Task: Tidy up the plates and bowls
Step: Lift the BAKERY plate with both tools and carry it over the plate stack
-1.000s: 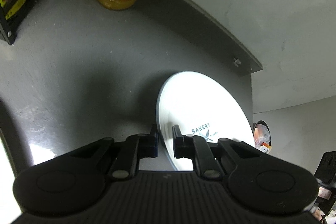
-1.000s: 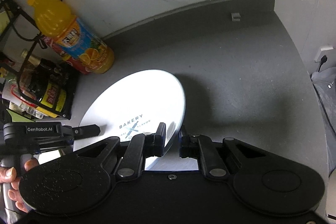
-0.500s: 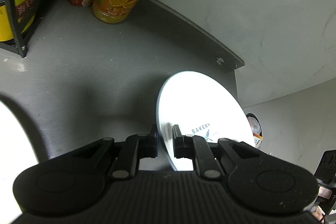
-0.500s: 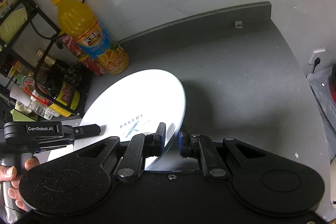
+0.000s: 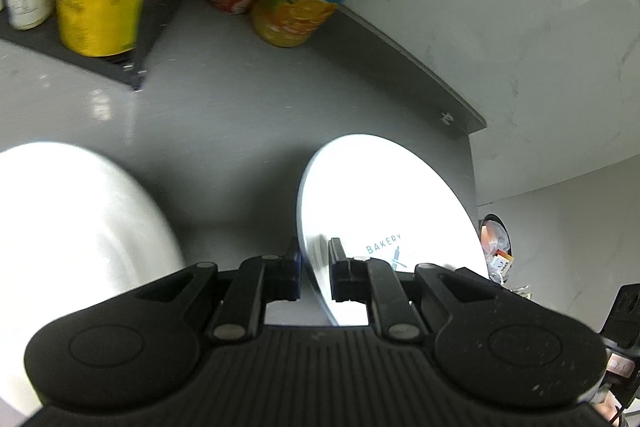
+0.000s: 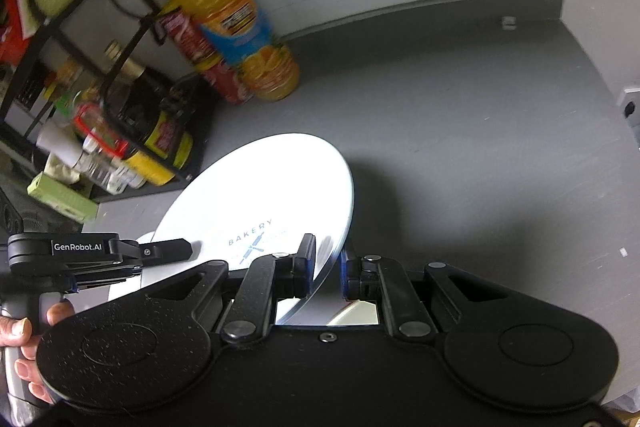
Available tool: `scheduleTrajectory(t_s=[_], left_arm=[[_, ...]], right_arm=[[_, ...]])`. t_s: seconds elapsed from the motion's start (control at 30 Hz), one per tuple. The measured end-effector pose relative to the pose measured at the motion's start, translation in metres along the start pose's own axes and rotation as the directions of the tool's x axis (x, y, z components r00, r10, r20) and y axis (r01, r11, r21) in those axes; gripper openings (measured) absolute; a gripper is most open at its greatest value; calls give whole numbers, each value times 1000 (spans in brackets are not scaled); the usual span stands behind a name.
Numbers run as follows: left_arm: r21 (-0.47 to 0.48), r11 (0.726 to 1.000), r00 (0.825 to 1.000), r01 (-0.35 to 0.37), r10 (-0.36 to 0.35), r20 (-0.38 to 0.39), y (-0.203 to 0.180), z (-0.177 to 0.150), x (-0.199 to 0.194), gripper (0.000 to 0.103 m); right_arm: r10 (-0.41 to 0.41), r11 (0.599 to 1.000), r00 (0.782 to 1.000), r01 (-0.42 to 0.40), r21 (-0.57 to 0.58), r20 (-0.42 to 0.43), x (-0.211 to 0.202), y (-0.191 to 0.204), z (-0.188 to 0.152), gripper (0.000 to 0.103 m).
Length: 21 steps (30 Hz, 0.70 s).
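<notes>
**Plate in transit, carried by both grippers**
You hold the plate (image 6: 256, 195) clamped at opposite rims by the left hand-held gripper (image 5: 314, 269) and right hand-held gripper (image 6: 326, 269); it has lifted off the bench (image 6: 460, 131), and a second white dish (image 5: 72, 227) has come into view as a likely stacking target.

Grey countertop (image 6: 460, 131) under juice bottle (image 6: 236, 27)

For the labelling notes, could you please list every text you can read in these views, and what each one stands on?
"BAKERY": printed in blue on the white plate, above a crossed rolling-pin mark.
"GenRobot.AI": white lettering on the side of the left claw, seen from the right wrist.
Orange juice bottle, red can and rack bottles: labels blurred, unreadable.
</notes>
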<state>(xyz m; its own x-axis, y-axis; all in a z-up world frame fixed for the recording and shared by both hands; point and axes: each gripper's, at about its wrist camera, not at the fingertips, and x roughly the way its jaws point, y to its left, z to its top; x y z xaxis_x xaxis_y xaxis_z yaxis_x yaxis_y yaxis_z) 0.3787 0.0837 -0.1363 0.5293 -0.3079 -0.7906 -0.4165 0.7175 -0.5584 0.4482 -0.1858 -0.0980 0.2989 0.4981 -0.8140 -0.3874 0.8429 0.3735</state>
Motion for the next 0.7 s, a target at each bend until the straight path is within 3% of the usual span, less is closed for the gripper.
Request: scheduleTrajectory(t_s=[0.7], left_arm=[[-80, 995, 998, -62, 64, 25, 109, -27, -67, 11]], right_arm=[[40, 998, 998, -43, -47, -57, 35, 93, -49, 12]])
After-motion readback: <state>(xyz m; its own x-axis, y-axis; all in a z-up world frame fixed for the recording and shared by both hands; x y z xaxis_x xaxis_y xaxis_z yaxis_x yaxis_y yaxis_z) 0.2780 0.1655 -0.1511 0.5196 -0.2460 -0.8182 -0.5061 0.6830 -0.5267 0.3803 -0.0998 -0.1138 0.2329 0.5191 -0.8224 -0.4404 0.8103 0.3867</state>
